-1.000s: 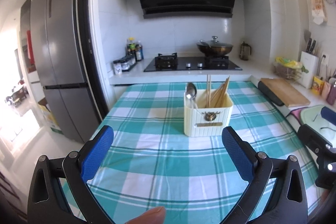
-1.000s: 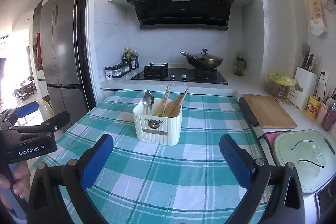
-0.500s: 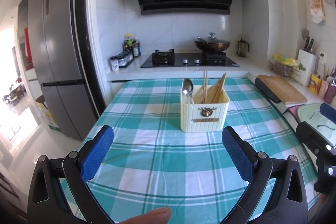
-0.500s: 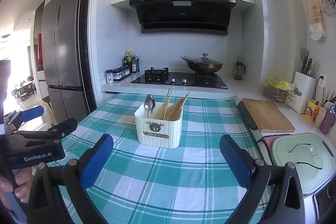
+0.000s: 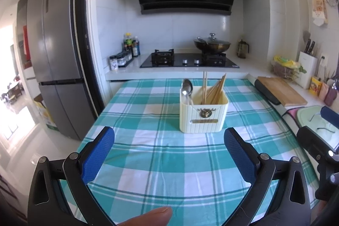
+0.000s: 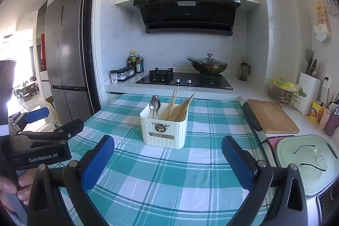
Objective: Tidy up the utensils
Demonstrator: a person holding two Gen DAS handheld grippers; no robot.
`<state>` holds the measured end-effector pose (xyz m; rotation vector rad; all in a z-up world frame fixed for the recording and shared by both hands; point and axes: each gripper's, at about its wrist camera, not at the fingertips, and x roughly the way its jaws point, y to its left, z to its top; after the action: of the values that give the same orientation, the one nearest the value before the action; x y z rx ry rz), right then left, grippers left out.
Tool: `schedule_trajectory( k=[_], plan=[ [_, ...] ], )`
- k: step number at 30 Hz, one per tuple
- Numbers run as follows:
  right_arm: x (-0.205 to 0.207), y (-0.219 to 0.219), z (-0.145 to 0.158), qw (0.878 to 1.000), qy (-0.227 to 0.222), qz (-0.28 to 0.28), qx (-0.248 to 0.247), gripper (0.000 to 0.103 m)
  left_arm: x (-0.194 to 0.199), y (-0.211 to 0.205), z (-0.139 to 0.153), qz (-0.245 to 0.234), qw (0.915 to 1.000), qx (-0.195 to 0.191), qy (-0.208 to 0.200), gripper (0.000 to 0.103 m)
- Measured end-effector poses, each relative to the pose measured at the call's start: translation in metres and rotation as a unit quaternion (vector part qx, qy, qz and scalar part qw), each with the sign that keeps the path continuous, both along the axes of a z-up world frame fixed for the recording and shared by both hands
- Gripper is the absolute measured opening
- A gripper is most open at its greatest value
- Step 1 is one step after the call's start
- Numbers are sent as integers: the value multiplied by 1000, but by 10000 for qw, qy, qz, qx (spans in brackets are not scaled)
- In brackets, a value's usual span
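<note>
A cream ribbed utensil holder (image 5: 203, 114) stands mid-table on the teal checked cloth; it also shows in the right wrist view (image 6: 164, 130). Metal spoons (image 5: 187, 87) stand in its left compartment and wooden chopsticks (image 5: 215, 89) in its right; the spoons (image 6: 155, 103) and chopsticks (image 6: 180, 107) also show in the right wrist view. My left gripper (image 5: 169, 148) is open and empty, held in front of the holder. My right gripper (image 6: 168, 155) is open and empty, also in front of it. The left gripper (image 6: 36, 118) shows from the side at the right view's left edge.
A wooden cutting board (image 6: 272, 118) and a pale green lidded container (image 6: 307, 162) lie on the counter at the right. A hob with a wok (image 6: 208, 66) stands beyond the table. A fridge (image 5: 55, 60) stands at the left. The table (image 5: 161, 162) carries the checked cloth.
Both cameras have pulled back and tilted up a little, so the holder sits slightly farther off in view. Both grippers stay open and empty.
</note>
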<state>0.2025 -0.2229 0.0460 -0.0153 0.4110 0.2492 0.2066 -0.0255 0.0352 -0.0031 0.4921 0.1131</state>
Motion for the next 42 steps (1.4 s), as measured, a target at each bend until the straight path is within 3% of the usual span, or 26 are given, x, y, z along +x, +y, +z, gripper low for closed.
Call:
schedule_trajectory(
  k=[42],
  plan=[
    [-4,2,2,9999,6,130,-24,103,3,1,-3,-39,9999,-98,117,103]
  ],
)
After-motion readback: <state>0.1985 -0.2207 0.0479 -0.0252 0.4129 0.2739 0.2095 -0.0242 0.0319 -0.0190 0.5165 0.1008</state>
